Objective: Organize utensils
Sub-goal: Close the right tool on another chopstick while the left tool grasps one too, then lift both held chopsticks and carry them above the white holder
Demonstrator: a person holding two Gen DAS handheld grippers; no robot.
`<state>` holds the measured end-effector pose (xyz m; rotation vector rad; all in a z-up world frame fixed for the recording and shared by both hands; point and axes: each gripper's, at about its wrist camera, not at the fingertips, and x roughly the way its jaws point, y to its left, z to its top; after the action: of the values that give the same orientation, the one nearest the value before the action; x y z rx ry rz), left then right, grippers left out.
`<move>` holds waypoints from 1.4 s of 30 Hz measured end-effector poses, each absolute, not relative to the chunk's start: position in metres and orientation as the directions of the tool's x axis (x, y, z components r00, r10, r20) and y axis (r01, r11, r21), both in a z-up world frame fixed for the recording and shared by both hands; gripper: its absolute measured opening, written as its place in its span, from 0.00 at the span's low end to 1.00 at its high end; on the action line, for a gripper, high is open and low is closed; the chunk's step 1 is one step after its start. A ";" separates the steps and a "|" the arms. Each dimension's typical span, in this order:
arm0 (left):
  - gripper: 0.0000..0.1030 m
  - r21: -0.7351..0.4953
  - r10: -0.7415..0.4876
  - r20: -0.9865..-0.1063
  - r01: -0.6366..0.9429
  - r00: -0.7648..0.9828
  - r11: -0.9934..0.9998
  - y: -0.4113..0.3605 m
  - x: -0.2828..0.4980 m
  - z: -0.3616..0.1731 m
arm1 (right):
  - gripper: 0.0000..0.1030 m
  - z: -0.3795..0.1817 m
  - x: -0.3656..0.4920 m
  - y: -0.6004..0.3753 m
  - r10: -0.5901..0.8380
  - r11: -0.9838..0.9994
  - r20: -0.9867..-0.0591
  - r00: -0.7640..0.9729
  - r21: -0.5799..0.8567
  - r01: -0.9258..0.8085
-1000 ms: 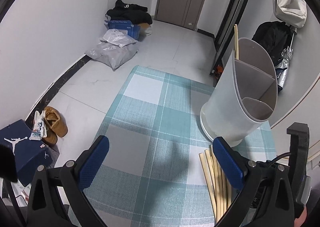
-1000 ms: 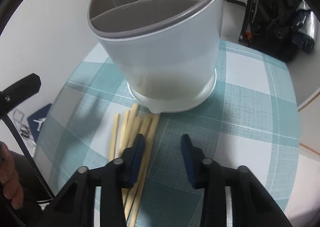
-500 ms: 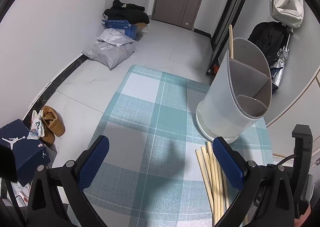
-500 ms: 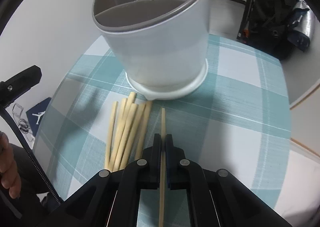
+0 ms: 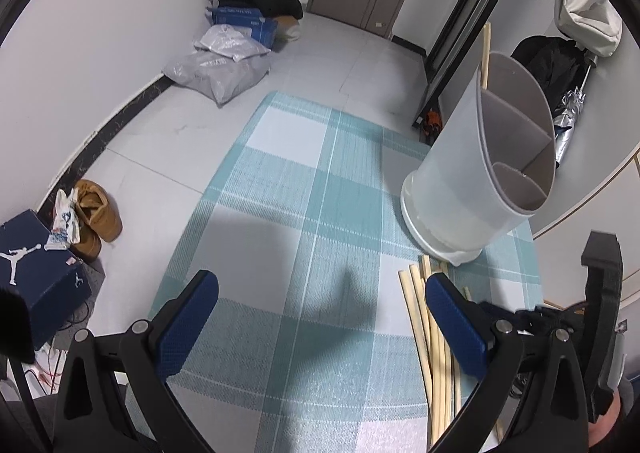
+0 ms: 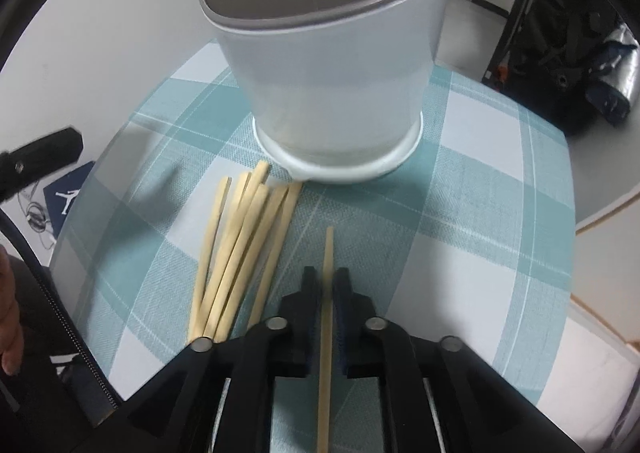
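One pale wooden chopstick (image 6: 328, 273) is now sitting pinched between the right gripper (image 6: 325, 285)'s narrow blue-padded jaws. A sec ago those jaws were standing apart over the loose pile; they've just been closing, then easing a hair wider, w/ the stick between them and the pads looking like they're pressing on it. Its far end is poking fwd toward the tall white plastic utensil holder with grey dividers (image 6: 332, 65), hanging just short of the base.

The rest of the bamboo-coloured chopsticks (image 6: 244, 253) are lying fanned on the teal-and-white checked tablecloth (image 6: 480, 213), just left of the held one, tips almost touching the holder's foot. At least one stick is already standing in the back compartment, visible in the left wrist view.

Left gripper (image 5: 320, 317) is hanging w/ jaws wide, nothing in them, over bare cloth beside the pile, so it's basically idling.

So imo the pick looks done and the step in hand is lift + drop into a compartment. Several sticks to go, so prob early-ish in the job. Thin grip tho, so the stick could swivel when it's being tipped upright.
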<state>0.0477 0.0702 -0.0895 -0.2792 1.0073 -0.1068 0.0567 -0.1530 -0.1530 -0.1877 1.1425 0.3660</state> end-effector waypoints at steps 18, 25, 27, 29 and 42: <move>0.74 -0.174 -0.190 -0.896 0.077 0.402 0.982 0.018 0.058 -0.117 | 0.04 -0.127 0.074 -0.203 0.418 0.908 -0.791 0.447 0.350 -0.231; 0.57 -0.131 -0.149 -0.918 0.073 0.368 0.989 0.005 0.064 -0.125 | 0.04 -0.107 0.078 -0.243 0.509 0.850 -0.699 0.503 0.502 -0.163; 0.48 -0.099 -0.120 -0.919 0.076 0.377 0.992 0.001 0.065 -0.125 | 0.04 -0.101 0.076 -0.248 0.516 0.843 -0.682 0.519 0.511 -0.167; 0.38 -0.073 -0.101 -0.920 0.089 0.378 0.993 -0.004 0.067 -0.125 | 0.04 -0.096 0.072 -0.251 0.527 0.834 -0.665 0.529 0.525 -0.172; 0.03 -0.151 -0.149 -0.874 0.032 0.462 0.988 -0.002 0.071 -0.107 | 0.04 -0.078 0.056 -0.254 0.507 0.853 -0.630 0.588 0.464 -0.238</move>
<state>0.0711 -0.0018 -0.1066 -0.1185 1.0853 -0.1115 0.0565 -0.2536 -0.0776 0.3501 0.8365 0.4444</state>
